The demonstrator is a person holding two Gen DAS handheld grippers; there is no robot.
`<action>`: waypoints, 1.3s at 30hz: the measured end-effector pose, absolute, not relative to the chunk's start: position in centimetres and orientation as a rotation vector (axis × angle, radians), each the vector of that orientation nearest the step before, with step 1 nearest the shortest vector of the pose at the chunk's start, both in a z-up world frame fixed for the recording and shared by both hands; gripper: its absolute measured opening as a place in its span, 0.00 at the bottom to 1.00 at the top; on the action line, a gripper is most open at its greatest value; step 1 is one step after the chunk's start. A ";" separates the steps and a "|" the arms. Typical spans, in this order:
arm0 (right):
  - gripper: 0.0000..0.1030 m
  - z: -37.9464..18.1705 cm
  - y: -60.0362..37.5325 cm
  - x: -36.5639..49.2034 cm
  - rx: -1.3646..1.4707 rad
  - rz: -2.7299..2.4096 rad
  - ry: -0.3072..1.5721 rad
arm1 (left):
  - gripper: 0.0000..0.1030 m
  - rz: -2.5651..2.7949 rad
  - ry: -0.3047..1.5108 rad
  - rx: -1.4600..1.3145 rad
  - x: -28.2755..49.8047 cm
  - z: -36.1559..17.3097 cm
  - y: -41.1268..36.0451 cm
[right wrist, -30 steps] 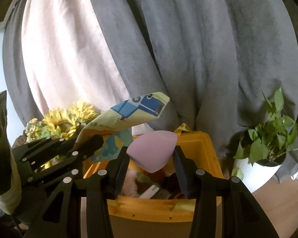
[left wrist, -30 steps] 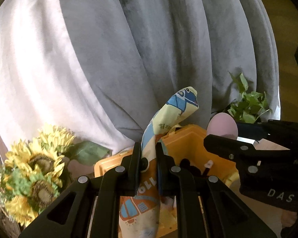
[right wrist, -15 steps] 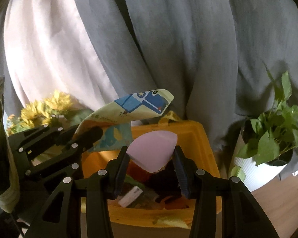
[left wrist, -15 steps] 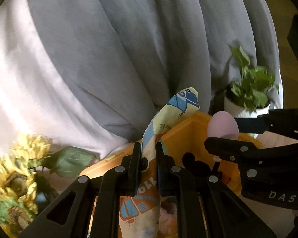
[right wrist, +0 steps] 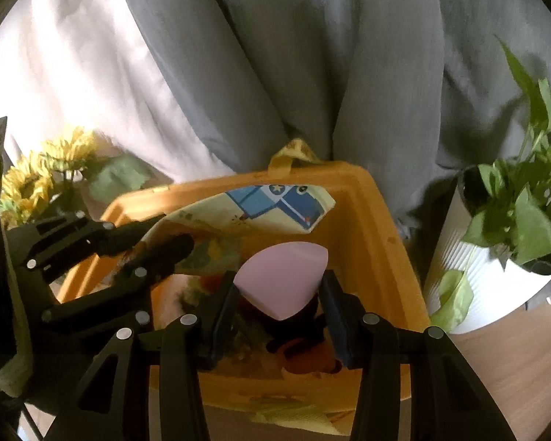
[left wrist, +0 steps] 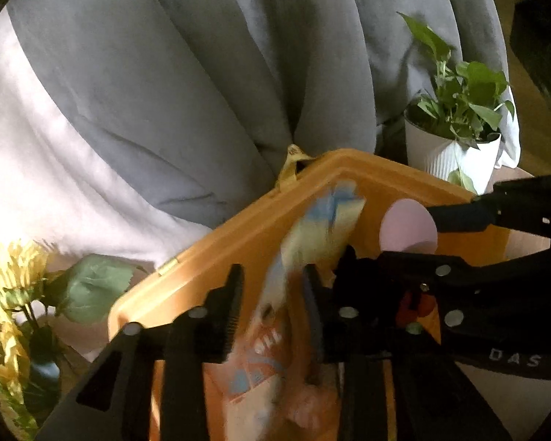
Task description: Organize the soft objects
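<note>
A printed cloth [left wrist: 323,228] with blue and yellow cartoon patterns hangs blurred between the jaws of my left gripper [left wrist: 273,283], over the orange bin [left wrist: 238,235]. The jaws are opening and the left pad stands clear of the cloth. In the right wrist view the cloth [right wrist: 275,209] drapes from the left gripper [right wrist: 169,233] across the bin [right wrist: 385,239]. My right gripper [right wrist: 279,279] is shut on a pink teardrop sponge [right wrist: 283,283] above the bin's inside. The sponge [left wrist: 409,226] and right gripper [left wrist: 407,235] also show in the left wrist view. Soft toys lie dim in the bin.
Grey curtains [left wrist: 202,73] and a pale one hang right behind the bin. Yellow sunflowers [right wrist: 44,176] stand to its left. A potted green plant [right wrist: 496,268] in a white pot stands to its right on the wooden floor.
Both grippers have sunk toward the bin, which now fills more of each view. The left jaws, shut on the cloth before, have parted and the cloth is slipping. The sponge stays gripped.
</note>
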State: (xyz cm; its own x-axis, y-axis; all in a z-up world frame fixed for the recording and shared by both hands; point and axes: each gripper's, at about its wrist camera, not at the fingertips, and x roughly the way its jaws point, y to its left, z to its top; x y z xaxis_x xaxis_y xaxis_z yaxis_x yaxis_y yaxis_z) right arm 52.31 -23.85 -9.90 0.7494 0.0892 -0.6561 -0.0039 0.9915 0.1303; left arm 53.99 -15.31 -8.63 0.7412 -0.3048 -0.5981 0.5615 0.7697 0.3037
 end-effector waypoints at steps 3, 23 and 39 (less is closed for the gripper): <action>0.47 -10.3 -24.4 52.4 0.145 0.031 0.730 | 0.56 -0.464 0.543 0.494 54.0 -8.4 -14.9; 0.62 -7.1 -24.4 48.1 0.155 0.010 0.643 | 0.69 -0.197 0.467 0.258 46.0 -2.7 -10.0; 0.72 -1.6 -21.2 35.9 0.094 0.008 0.487 | 0.86 -0.071 0.380 0.129 33.2 1.5 -4.5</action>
State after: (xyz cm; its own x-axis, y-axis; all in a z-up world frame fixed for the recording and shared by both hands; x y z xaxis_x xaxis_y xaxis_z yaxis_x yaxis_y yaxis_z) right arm 35.88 -21.23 -1.60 0.8840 0.0303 -0.4666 0.0148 0.9956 0.0925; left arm 33.16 -4.49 1.49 0.9262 -0.0445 -0.3745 0.0929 0.9893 0.1121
